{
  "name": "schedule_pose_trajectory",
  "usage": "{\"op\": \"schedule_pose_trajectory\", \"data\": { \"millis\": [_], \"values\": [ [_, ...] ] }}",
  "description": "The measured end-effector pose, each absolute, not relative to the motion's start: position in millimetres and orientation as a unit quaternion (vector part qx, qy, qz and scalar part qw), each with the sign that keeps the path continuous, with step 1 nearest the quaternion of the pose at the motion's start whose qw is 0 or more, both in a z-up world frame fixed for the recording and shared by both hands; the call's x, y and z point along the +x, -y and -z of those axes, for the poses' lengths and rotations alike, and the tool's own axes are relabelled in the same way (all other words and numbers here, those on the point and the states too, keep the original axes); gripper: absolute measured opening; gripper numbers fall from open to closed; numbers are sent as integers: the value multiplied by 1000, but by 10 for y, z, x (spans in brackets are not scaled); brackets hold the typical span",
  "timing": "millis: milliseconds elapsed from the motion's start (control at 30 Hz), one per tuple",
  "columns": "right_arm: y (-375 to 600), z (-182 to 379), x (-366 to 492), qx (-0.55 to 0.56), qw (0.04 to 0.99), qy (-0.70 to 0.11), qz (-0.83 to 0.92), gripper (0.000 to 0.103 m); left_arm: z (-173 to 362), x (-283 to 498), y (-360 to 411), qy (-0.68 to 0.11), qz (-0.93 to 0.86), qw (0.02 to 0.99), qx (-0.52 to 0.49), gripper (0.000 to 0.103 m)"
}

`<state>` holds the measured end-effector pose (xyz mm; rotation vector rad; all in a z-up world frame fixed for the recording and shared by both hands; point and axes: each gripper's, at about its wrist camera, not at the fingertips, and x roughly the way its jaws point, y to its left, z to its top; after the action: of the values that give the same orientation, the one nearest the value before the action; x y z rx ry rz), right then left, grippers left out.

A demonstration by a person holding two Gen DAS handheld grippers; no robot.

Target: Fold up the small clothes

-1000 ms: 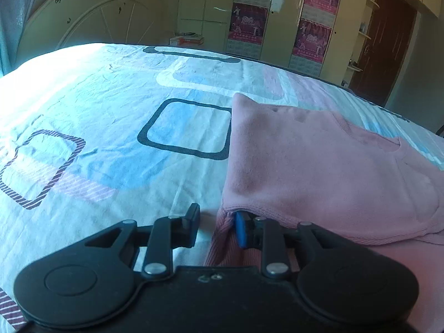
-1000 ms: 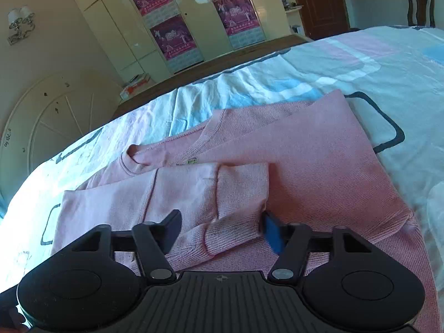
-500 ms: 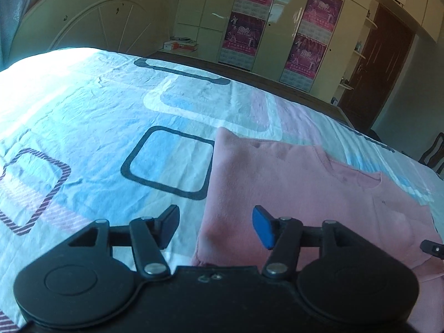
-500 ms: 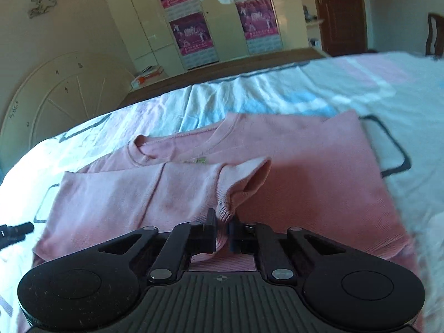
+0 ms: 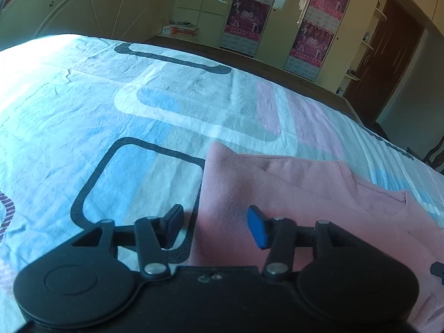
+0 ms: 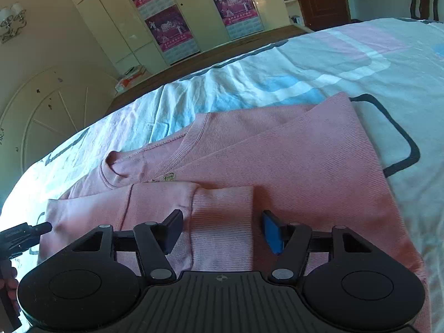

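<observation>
One pink ribbed knit sweater (image 6: 291,166) lies on the patterned bedsheet (image 5: 111,105); left gripper (image 5: 215,226) and right gripper (image 6: 222,229) both gape, empty.

Bedsheet (image 5: 83,97) left of pink sweater (image 6: 305,166) bare; nothing blocks approach.

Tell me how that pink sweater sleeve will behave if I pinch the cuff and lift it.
The sleeve will likely droop limply: the pink sweater is soft ribbed knit lying flat on the bedsheet. It's probably light. The ribbed cuff should grip well between the right gripper's open jaws.
</observation>
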<state>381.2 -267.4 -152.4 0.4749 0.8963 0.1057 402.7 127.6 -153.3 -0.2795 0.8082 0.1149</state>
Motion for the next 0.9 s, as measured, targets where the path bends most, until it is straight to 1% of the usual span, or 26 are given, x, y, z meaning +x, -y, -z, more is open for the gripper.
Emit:
{"op": "schedule_pose_trajectory", "data": {
  "millis": [33, 67, 100, 133, 233, 300, 333, 400, 433, 467, 500, 567, 667, 700, 767, 900],
  "values": [
    [2605, 1536, 3834, 211, 876, -431, -54, 30, 1556, 4048, -1284, -387, -58, 910, -135, 24],
    [2552, 1541, 3849, 201, 878, -431, -59, 14, 1571, 4055, -1289, -381, -62, 913, -132, 11],
    [2499, 1535, 3858, 193, 880, -428, -69, 8, 1582, 4053, -1299, -376, -66, 915, -133, 10],
    [2458, 1522, 3861, 183, 884, -424, -74, 8, 1590, 4044, -1313, -370, -67, 916, -139, 9],
    [2325, 1470, 3842, 105, 907, -403, -55, 8, 1614, 4020, -1299, -361, -70, 921, -130, 9],
    [2360, 1595, 3886, 92, 902, -421, -42, 8, 1623, 4016, -1282, -359, -74, 922, -128, 9],
    [2380, 1605, 3879, 96, 903, -417, -41, 8, 1615, 4022, -1278, -362, -75, 920, -129, 10],
    [2411, 1569, 3864, 100, 905, -411, -36, 9, 1565, 4004, -1257, -365, -80, 920, -120, 17],
    [2444, 1544, 3841, 111, 906, -408, -34, 14, 1529, 3977, -1248, -364, -80, 921, -112, 22],
    [2467, 1521, 3817, 115, 907, -404, -29, 22, 1494, 3942, -1243, -364, -82, 921, -108, 25],
    [2501, 1470, 3774, 117, 909, -398, -24, 23, 1447, 3890, -1242, -363, -80, 922, -107, 26],
    [2558, 1376, 3701, 128, 914, -384, -18, 23, 1338, 3761, -1212, -357, -77, 925, -100, 33],
    [2536, 1211, 3618, 146, 916, -371, -40, 23, 1182, 3523, -1017, -348, -49, 933, -74, 38],
    [2470, 1177, 3599, 145, 915, -372, -53, 23, 1154, 3445, -915, -349, -34, 934, -65, 39],
    [2284, 1153, 3569, 133, 911, -381, -85, 23, 1165, 3312, -710, -357, -4, 933, -53, 45],
    [1919, 1238, 3408, 88, 904, -399, -124, 23, 1380, 3084, -433, -390, 22, 919, -53, 46]
  ]
}}
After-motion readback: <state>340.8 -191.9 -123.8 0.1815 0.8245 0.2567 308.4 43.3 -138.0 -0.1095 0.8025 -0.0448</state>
